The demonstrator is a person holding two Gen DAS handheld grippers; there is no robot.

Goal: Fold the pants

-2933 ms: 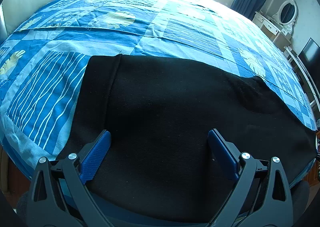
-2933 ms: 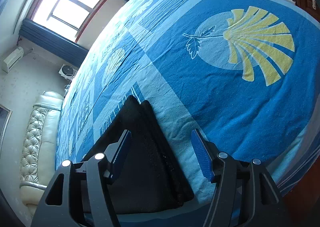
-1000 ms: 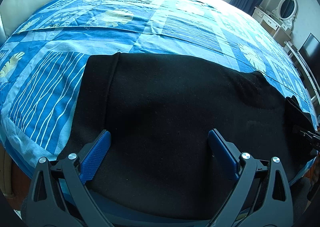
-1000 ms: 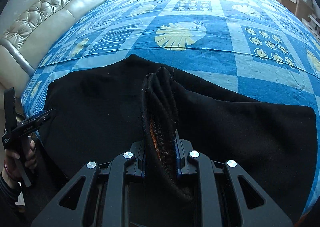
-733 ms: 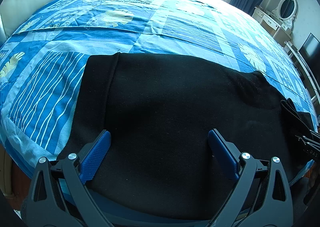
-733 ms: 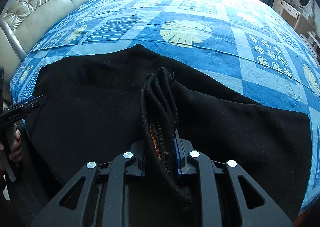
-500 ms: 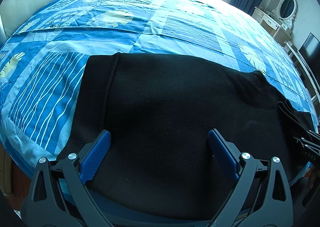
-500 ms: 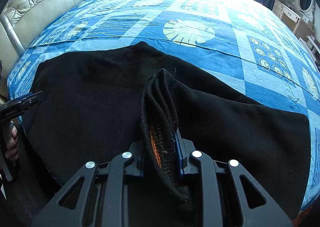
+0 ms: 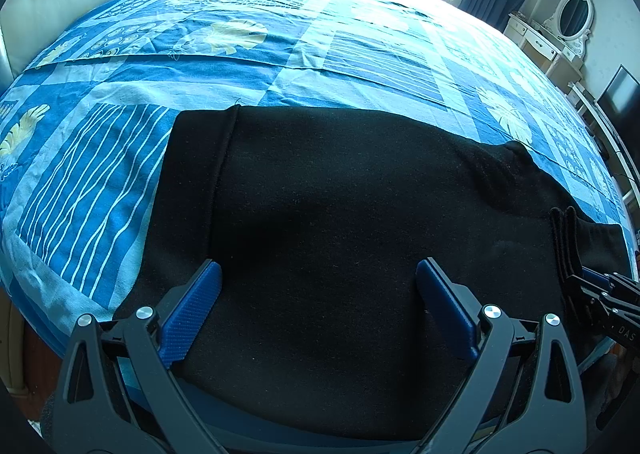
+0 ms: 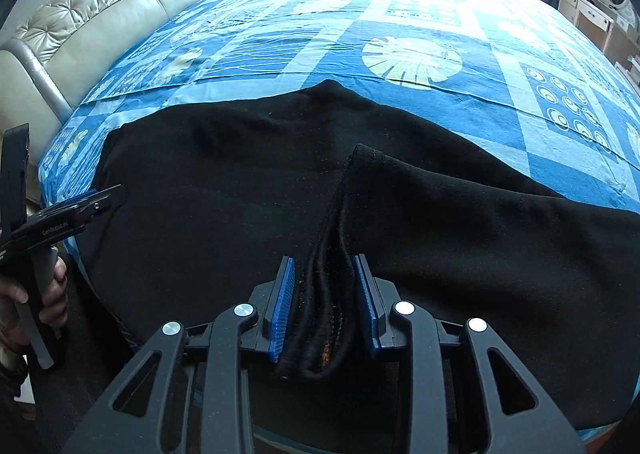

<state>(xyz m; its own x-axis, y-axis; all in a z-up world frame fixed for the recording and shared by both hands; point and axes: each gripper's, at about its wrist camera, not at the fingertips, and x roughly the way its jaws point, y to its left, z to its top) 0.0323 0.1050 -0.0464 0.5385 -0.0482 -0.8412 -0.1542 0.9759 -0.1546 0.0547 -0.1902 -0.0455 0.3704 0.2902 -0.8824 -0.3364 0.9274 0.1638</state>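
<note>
Right jaws opening around bunched pants hem (image 10: 328,294); left gripper (image 9: 318,306) wide open, empty.
Pants (image 9: 360,234) flat on bed (image 9: 280,54); best released fully, withdrawn toward 6 o'clock without snagging.

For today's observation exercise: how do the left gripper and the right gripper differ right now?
The left gripper stands wide open with flat pants below; the right gripper is narrow, jaws opening around a bunched fold. Both have blue pads and point down at the bed.
</note>
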